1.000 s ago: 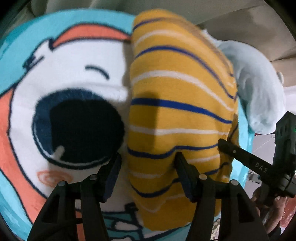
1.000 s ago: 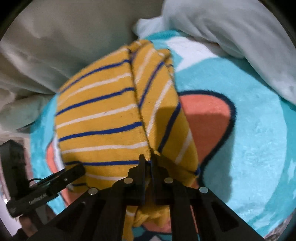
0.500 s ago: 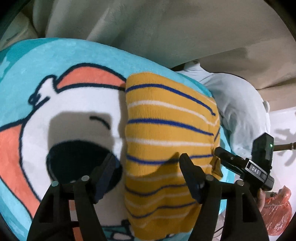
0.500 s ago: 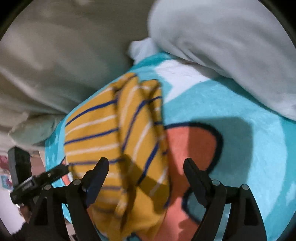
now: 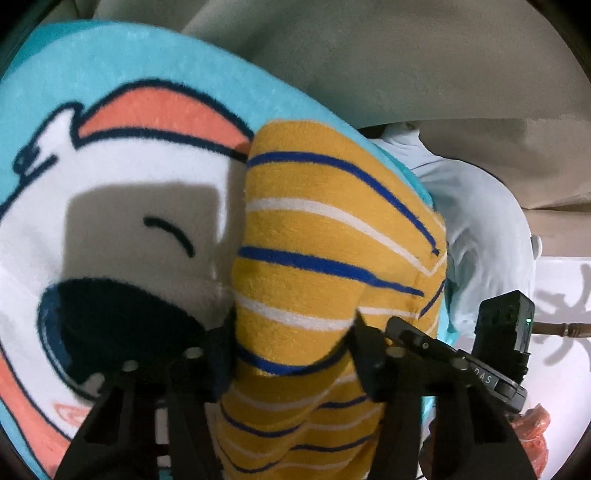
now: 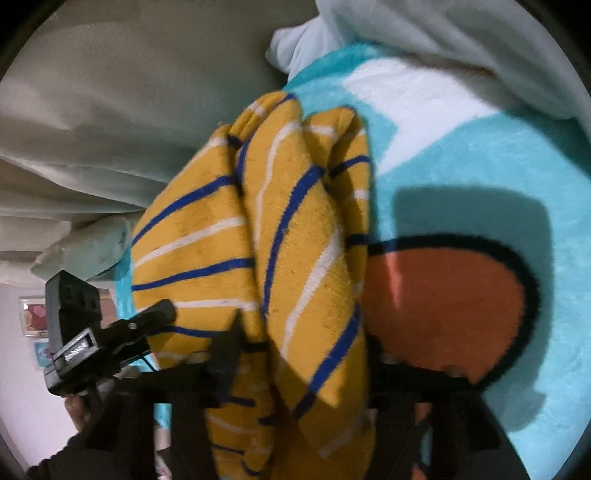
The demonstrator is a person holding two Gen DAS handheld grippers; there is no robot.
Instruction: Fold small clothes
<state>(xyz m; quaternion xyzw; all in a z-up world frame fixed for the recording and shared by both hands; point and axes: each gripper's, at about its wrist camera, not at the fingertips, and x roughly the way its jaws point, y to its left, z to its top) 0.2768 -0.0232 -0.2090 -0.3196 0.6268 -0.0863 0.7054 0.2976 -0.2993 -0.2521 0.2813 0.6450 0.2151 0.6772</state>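
A folded yellow garment (image 5: 325, 258) with blue and white stripes lies on a turquoise cartoon blanket (image 5: 110, 74). My left gripper (image 5: 291, 354) is open, its jaws straddling the garment's near end from one side. My right gripper (image 6: 299, 354) is open too, straddling the same garment (image 6: 288, 229) from the opposite side. Each gripper shows in the other's view: the right one (image 5: 461, 354) at lower right, the left one (image 6: 110, 332) at lower left. Whether the fingertips touch the fabric I cannot tell.
A pale blue-white garment (image 5: 480, 229) lies bunched beside the yellow one, also showing in the right wrist view (image 6: 424, 33). Beige bedding (image 5: 369, 55) lies beyond the blanket. A red-orange bag (image 5: 535, 446) sits at lower right.
My right gripper let go of the yellow garment and opened. Both grippers pulled back, then came in close again, now straddling the garment's ends.
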